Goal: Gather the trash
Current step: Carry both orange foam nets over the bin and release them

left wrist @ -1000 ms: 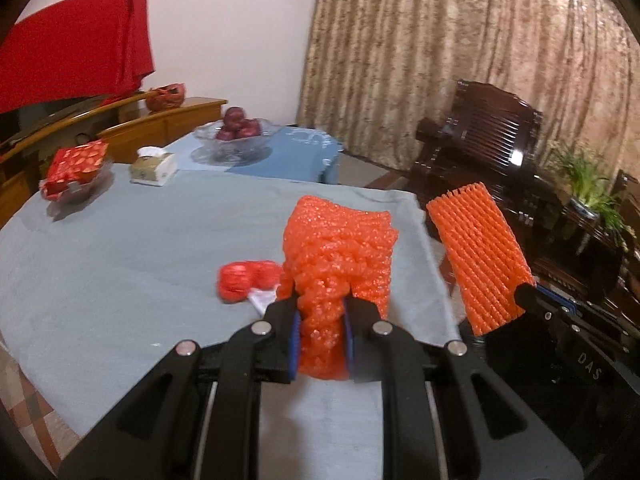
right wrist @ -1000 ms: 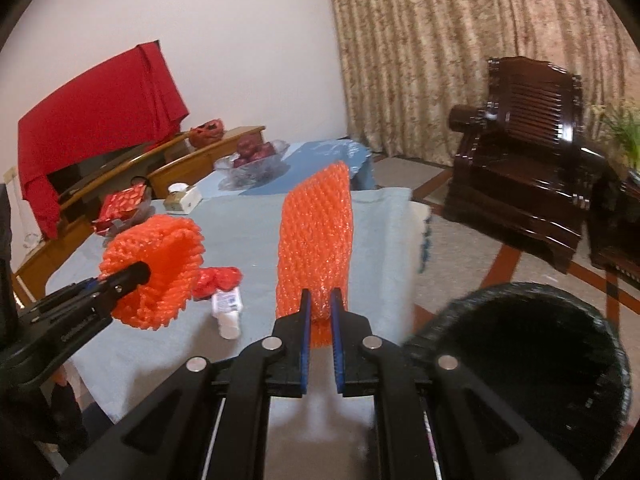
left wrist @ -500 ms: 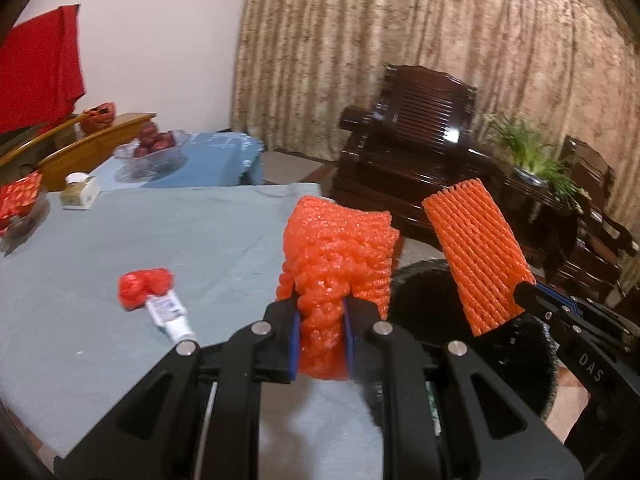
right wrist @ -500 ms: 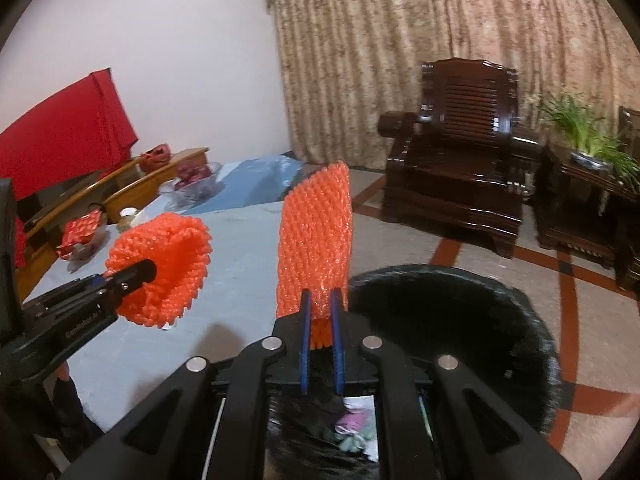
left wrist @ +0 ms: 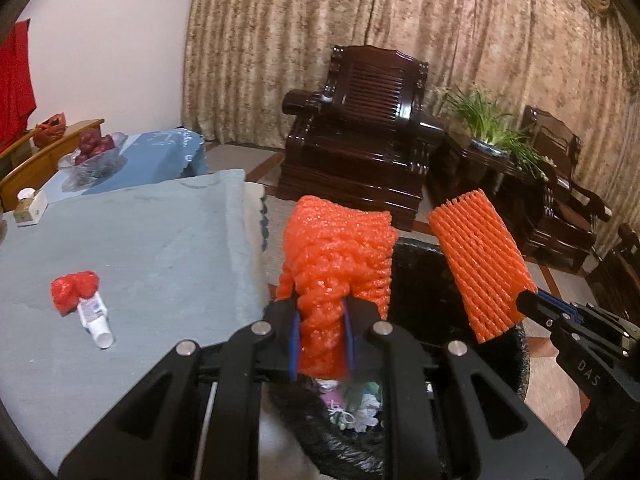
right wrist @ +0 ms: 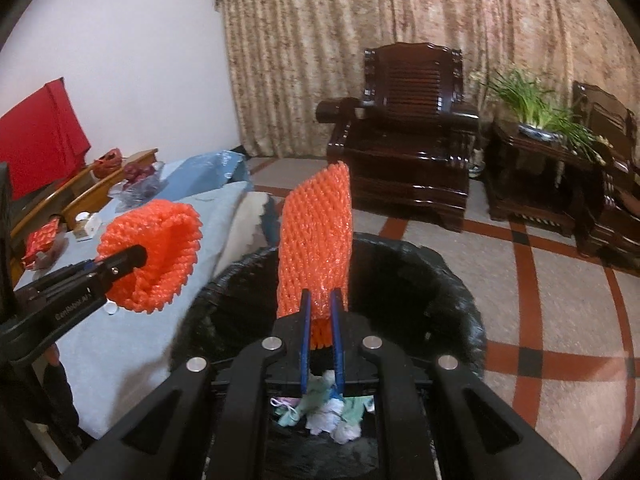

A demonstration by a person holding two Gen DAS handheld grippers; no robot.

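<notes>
Foam fruit nets, two of them and both orange, are the trash in hand: the left gripper (left wrist: 322,344) is clamped on the pinched lower end of a bunched, tube-like net (left wrist: 336,264), and the right gripper (right wrist: 322,344) is clenched on the bottom edge of a flatter net (right wrist: 316,244) that stands upright from its jaws. Both nets hang above the black-lined trash bin (right wrist: 460,280), which sits directly below and ahead of the two grippers, with crumpled paper scraps (right wrist: 324,412) already lying inside. Judging by the mesh, these nets are very light, soft and springy (they squash flat between the pads and hold no weight to speak of), so a grip anywhere on an edge serves, though on release one may cling to the pads or drift past the rim. Off to the left gripper's left, on the blue tablecloth (left wrist: 160,248), lie a small red net (left wrist: 74,286) and a little white bottle (left wrist: 94,316), probably still to be collected.
</notes>
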